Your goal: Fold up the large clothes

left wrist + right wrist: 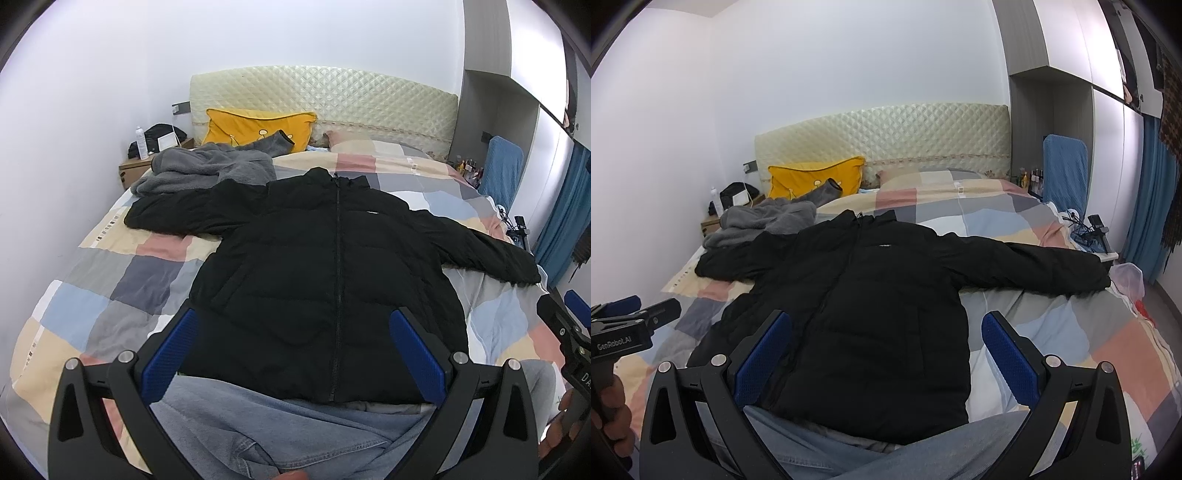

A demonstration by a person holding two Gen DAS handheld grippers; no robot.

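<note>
A black zipped puffer jacket [314,266] lies front up on the bed with both sleeves spread out; it also shows in the right wrist view [871,306]. My left gripper [293,325] is open and empty, held above the jacket's hem. My right gripper [886,328] is open and empty, above the jacket's lower right part. Blue jeans [266,428] lie under the hem at the near edge. Each gripper shows at the edge of the other's view, the right one [569,332] and the left one [631,317].
A patchwork duvet [122,273] covers the bed. A grey fleece garment [207,170] and a yellow pillow [255,125] lie near the quilted headboard [332,96]. A nightstand [135,166] stands at the far left, a blue chair [1065,166] and curtain at the right.
</note>
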